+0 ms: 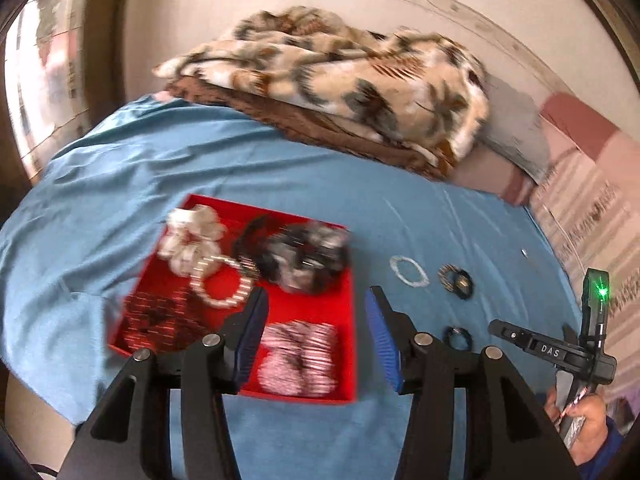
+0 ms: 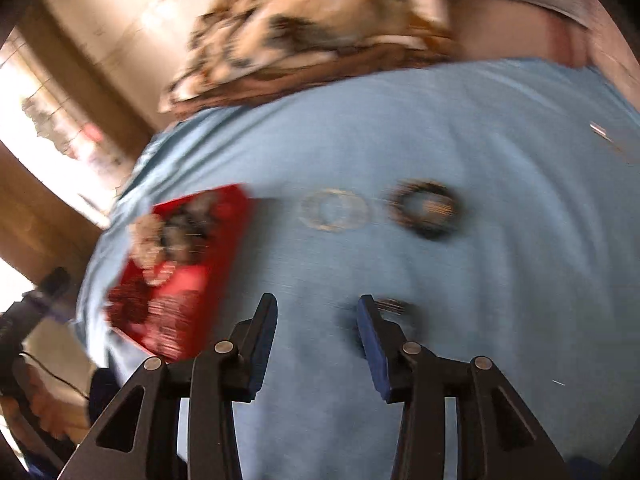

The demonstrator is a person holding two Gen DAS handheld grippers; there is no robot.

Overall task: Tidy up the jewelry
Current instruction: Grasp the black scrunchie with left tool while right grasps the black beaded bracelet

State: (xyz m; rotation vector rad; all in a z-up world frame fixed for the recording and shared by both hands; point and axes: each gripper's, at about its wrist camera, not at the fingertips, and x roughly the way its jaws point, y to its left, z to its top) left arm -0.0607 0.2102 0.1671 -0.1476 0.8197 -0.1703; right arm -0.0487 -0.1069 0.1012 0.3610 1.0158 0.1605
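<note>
The left gripper [image 1: 316, 324] hangs over a red tray [image 1: 348, 364] on a blue sheet [image 1: 120, 184], its blue-padded jaws spread wide with nothing between them. The tray holds a white scrunchie [image 1: 192, 236], a dark scrunchie [image 1: 304, 256], a pearl bracelet [image 1: 222, 282], a pink striped scrunchie [image 1: 298, 356] at its near right corner and a dark red patterned piece [image 1: 160, 320] at its near left. To the right of the tray, loose on the sheet, lie a clear bead bracelet [image 1: 409, 271], a dark bangle [image 1: 456, 280] just beside it, and a small dark ring [image 1: 457, 337] nearer the camera. The right gripper [image 2: 318, 320] is also released and empty, jaws apart above the sheet, with the small ring [image 2: 394, 306] just behind its right finger; this view is motion-blurred. A patterned blanket [image 1: 340, 80] lies heaped at the far end of the sheet.
</note>
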